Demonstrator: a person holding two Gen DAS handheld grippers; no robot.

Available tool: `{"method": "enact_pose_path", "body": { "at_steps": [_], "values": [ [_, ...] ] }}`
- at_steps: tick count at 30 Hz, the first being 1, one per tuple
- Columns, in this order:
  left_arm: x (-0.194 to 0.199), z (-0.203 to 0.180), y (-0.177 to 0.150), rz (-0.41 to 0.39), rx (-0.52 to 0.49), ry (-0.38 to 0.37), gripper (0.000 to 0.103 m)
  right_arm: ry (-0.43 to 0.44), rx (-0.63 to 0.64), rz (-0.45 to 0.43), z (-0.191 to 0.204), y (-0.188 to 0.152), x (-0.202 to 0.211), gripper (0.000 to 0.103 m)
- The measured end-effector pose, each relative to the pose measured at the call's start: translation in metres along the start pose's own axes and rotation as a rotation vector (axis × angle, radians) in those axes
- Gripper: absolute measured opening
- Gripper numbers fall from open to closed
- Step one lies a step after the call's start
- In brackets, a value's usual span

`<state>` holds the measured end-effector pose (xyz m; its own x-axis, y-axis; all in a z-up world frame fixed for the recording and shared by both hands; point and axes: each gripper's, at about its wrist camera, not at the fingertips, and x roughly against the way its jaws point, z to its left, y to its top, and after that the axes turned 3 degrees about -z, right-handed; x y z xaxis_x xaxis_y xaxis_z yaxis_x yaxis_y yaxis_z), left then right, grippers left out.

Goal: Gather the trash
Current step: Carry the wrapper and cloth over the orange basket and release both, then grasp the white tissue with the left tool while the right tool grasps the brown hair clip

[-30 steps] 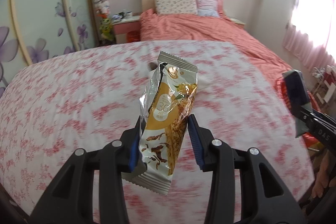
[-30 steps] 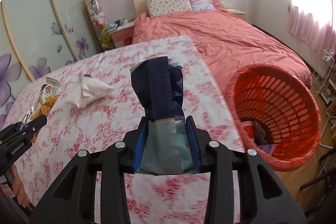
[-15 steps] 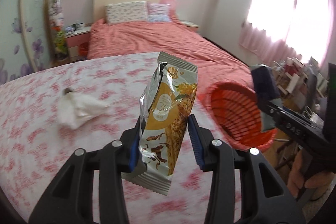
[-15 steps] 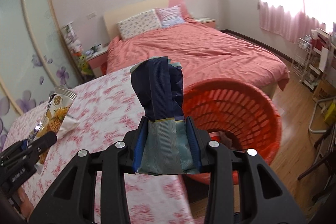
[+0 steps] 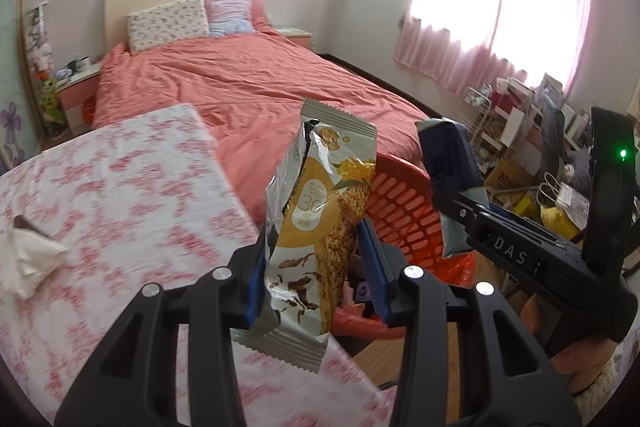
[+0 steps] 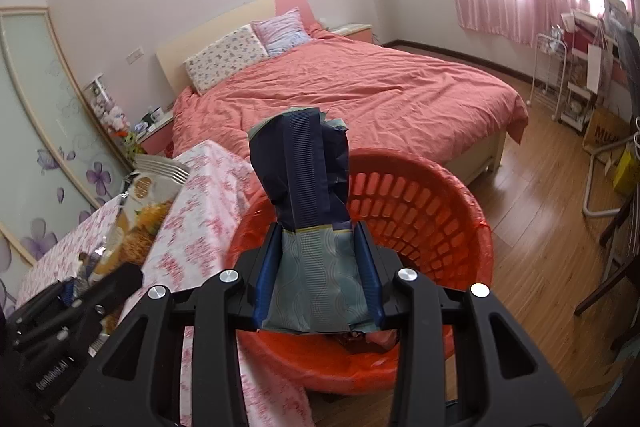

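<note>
Both wrappers held upright — the basket [image 6: 420, 239] lies just ahead and below.
The right gripper [image 6: 318, 273], jaws clenched on the blue wrapper [image 6: 308, 195], seems nearer — already over the rim; the left gripper [image 5: 316, 267] grasps the snack wrapper [image 5: 324, 211].

Below your right gripper [image 6: 318, 277], the round red slatted plastic basket [image 6: 440, 203] gapes open at frame centre; the floral-clothed table [image 6: 200, 227] crowds its left rim.
</note>
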<state>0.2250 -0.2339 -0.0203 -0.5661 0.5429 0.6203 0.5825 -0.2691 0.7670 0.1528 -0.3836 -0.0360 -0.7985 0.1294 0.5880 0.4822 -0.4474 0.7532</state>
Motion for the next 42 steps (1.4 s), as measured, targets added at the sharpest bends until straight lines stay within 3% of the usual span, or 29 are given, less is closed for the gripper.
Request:
{"method": "enact_pose_path", "body": {
  "at_steps": [7,11,13,25,32,37,42],
  "values": [
    [-0.049,-0.010,0.002,0.062,-0.006,-0.015,0.044,0.005,-0.039,0.024,-0.020,0.001,-0.021,0.041],
    [-0.066,-0.004,-0.002,0.086,0.008,0.015,0.063,0.013,-0.053,0.035,-0.025,-0.003,-0.026,0.052],
    [-0.069,0.002,-0.004,0.095,0.015,0.029,0.064,0.012,-0.055,0.042,-0.026,-0.005,-0.029,0.060],
    [-0.048,0.057,-0.021,0.103,0.054,0.162,0.068,-0.011,0.015,0.085,-0.013,-0.017,-0.035,0.062],
    [-0.004,0.113,-0.030,0.048,0.082,0.338,0.078,-0.001,0.084,0.097,0.019,-0.028,-0.030,0.062],
    [0.035,0.172,-0.031,-0.020,0.130,0.564,0.089,0.032,0.151,0.111,0.053,-0.040,-0.026,0.062],
    [0.046,0.232,-0.032,-0.013,0.222,0.727,0.095,0.067,0.224,0.137,0.088,-0.056,-0.028,0.062]
  ]
}}
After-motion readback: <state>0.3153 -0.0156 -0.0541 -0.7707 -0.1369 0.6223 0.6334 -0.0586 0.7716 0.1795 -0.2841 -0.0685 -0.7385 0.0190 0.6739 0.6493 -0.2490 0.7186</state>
